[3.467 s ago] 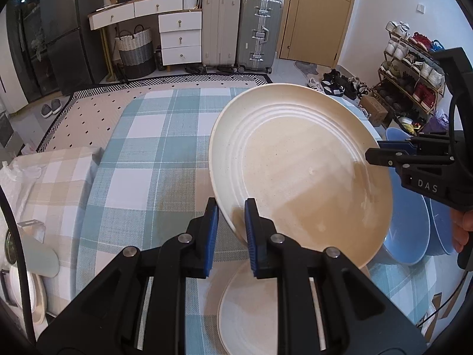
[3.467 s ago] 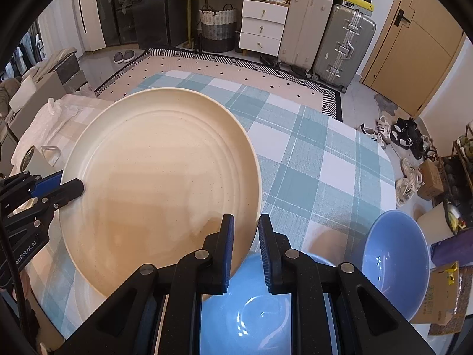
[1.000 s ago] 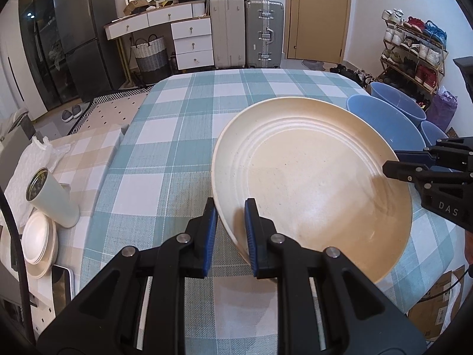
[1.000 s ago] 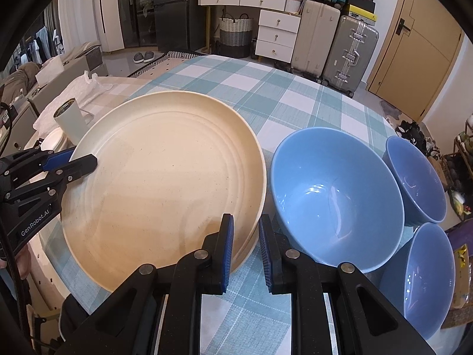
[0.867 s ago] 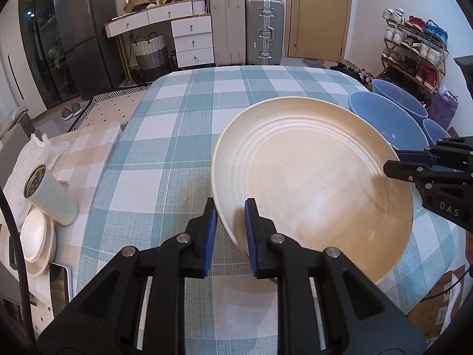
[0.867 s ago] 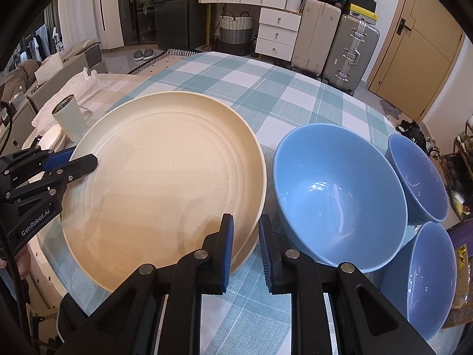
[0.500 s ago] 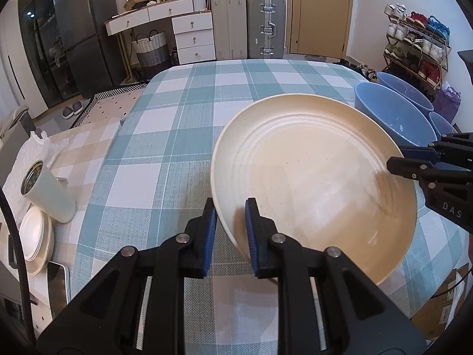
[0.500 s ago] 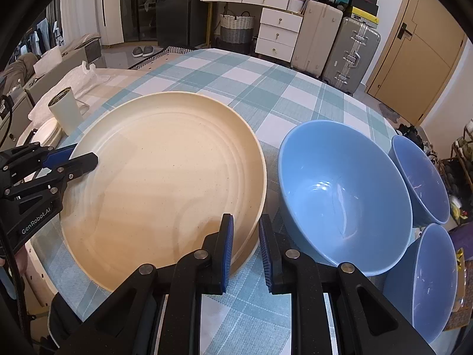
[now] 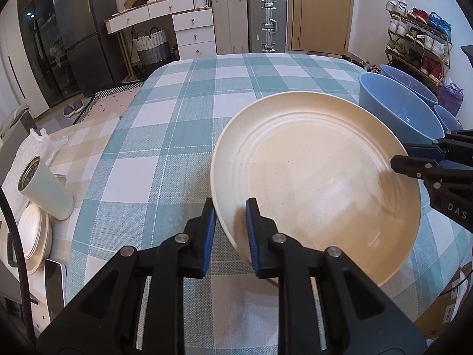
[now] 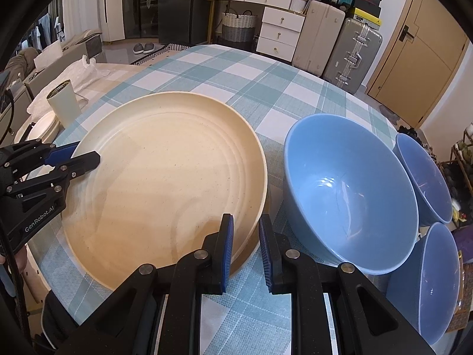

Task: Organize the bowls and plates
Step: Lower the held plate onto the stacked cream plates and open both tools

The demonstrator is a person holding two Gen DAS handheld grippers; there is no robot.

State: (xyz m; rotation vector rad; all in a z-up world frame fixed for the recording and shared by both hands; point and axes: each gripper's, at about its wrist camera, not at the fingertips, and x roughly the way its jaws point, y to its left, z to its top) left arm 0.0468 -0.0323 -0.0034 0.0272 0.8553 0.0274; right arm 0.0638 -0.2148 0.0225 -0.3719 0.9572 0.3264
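A large cream plate [image 9: 319, 174] with a raised rim rests low on the checked tablecloth [image 9: 177, 124]. My left gripper [image 9: 229, 230] is shut on its near left rim. My right gripper [image 10: 245, 242] is shut on the opposite rim; the plate also shows in the right wrist view [image 10: 165, 183]. A large blue bowl [image 10: 348, 195] stands just right of the plate, with two smaller blue bowls [image 10: 422, 177] [image 10: 431, 281] beyond it at the table's right edge. In the left wrist view the large bowl [image 9: 402, 109] is behind the plate.
A pale green cup [image 9: 44, 189] and a stack of small white plates [image 9: 32, 233] sit on a side surface left of the table. Suitcases [image 9: 266, 20], drawers and a shoe rack [image 9: 419, 44] stand around the room. The table edge lies close to the bowls.
The plate, held by both grippers, has come down from a tilted raised pose to lie nearly flat at the table beside the large blue bowl. Both grips are unchanged.
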